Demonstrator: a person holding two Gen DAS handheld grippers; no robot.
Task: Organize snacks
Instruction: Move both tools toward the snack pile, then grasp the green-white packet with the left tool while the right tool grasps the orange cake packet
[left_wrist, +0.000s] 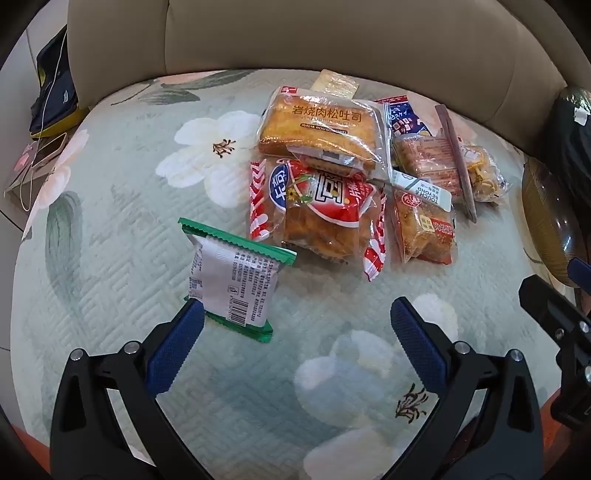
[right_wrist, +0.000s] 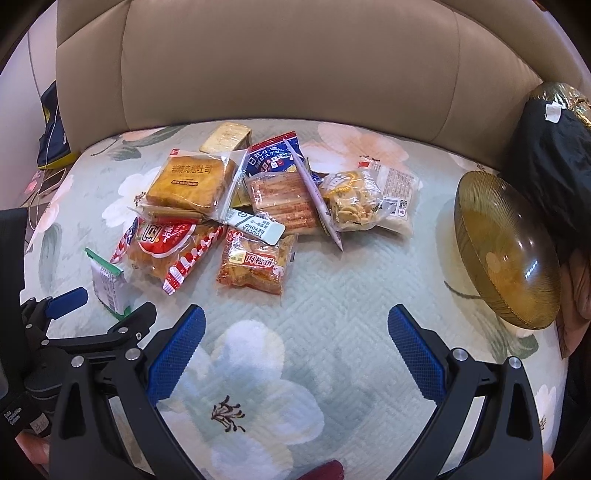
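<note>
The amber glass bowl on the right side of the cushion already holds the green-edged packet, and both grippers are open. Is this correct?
Not quite. The amber glass bowl holds no packet, as the right wrist view shows. The green-edged packet lies on the cushion by the left gripper. Both grippers are open, the right gripper too.

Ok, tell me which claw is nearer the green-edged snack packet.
Left. The left claw is open right at the green-edged snack packet, one finger beside its lower corner. The right claw is open over bare cushion, off to the packet's right.

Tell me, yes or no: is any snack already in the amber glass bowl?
No. The amber glass bowl holds nothing; the snack pile lies on the floral cushion beside it.
</note>
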